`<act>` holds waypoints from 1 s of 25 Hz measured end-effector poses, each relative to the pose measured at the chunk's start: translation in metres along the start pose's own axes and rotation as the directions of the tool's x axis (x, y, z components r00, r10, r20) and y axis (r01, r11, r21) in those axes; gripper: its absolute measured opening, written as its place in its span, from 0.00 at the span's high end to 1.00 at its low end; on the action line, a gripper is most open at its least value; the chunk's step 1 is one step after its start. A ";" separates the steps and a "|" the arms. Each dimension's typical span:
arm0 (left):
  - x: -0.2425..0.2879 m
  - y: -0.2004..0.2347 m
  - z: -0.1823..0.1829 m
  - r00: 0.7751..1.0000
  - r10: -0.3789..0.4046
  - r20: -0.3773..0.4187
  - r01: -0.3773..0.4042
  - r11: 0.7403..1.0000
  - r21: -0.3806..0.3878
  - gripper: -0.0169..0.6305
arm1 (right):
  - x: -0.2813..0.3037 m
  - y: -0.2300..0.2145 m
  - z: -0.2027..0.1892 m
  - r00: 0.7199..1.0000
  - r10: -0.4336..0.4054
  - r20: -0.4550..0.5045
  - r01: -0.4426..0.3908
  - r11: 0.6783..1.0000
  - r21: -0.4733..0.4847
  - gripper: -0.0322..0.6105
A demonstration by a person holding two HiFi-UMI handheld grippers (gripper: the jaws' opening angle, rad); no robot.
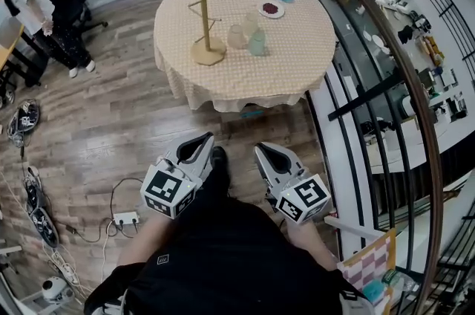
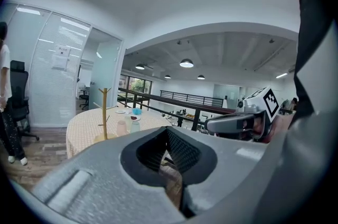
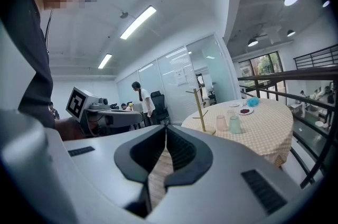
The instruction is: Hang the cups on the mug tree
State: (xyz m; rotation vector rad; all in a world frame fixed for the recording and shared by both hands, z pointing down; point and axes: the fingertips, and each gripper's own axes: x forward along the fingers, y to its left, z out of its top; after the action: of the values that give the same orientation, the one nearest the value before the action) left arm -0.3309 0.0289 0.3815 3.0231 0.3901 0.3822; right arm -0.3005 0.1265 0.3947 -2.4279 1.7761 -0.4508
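Two grippers show low in the head view, the left gripper (image 1: pixel 202 143) and the right gripper (image 1: pixel 265 152), side by side over the wood floor (image 1: pixel 111 120) and well apart from the round table (image 1: pixel 245 87). On that table stands the wooden mug tree (image 1: pixel 206 31), and just beside it three cups stand on the cloth: a pink cup (image 1: pixel 236 36), a green cup (image 1: pixel 257 44) and a clear cup (image 1: pixel 250 24). In the left gripper view, its jaws are pressed together and hold nothing, and the table is far ahead. In the right gripper view, its jaws are together too, and the cups and tree are far off on the right.
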 end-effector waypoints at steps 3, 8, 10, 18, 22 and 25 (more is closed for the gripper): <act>0.029 0.022 0.004 1.000 0.008 0.000 -0.008 1.000 -0.004 0.97 | 0.024 -0.026 0.007 1.000 0.009 -0.028 -0.009 1.000 -0.012 0.92; 0.076 0.070 0.020 1.000 0.016 -0.017 -0.016 1.000 -0.014 0.97 | 0.074 -0.067 0.036 0.997 0.017 -0.074 -0.019 0.999 -0.029 0.92; 0.093 0.091 0.026 1.000 0.019 -0.019 -0.020 0.999 -0.028 0.97 | 0.094 -0.083 0.045 0.995 0.023 -0.094 -0.027 0.999 -0.038 0.92; 0.142 0.136 0.043 1.000 -0.016 -0.021 0.016 1.000 -0.011 0.97 | 0.159 -0.126 0.070 0.994 0.046 -0.097 -0.048 0.999 -0.015 0.92; 0.165 0.150 0.043 0.999 0.003 -0.040 -0.003 1.000 -0.016 0.97 | 0.178 -0.146 0.068 0.989 0.074 -0.126 -0.074 0.997 0.009 0.92; 0.185 0.156 0.042 0.999 0.011 -0.053 -0.013 0.999 -0.035 0.97 | 0.190 -0.167 0.070 0.984 0.109 -0.141 -0.107 0.994 0.024 0.92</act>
State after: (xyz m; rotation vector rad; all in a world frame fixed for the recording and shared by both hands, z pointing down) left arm -0.1097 -0.0752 0.3999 2.9878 0.3644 0.4660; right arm -0.0751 -0.0070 0.4044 -2.3268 1.9396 -0.6387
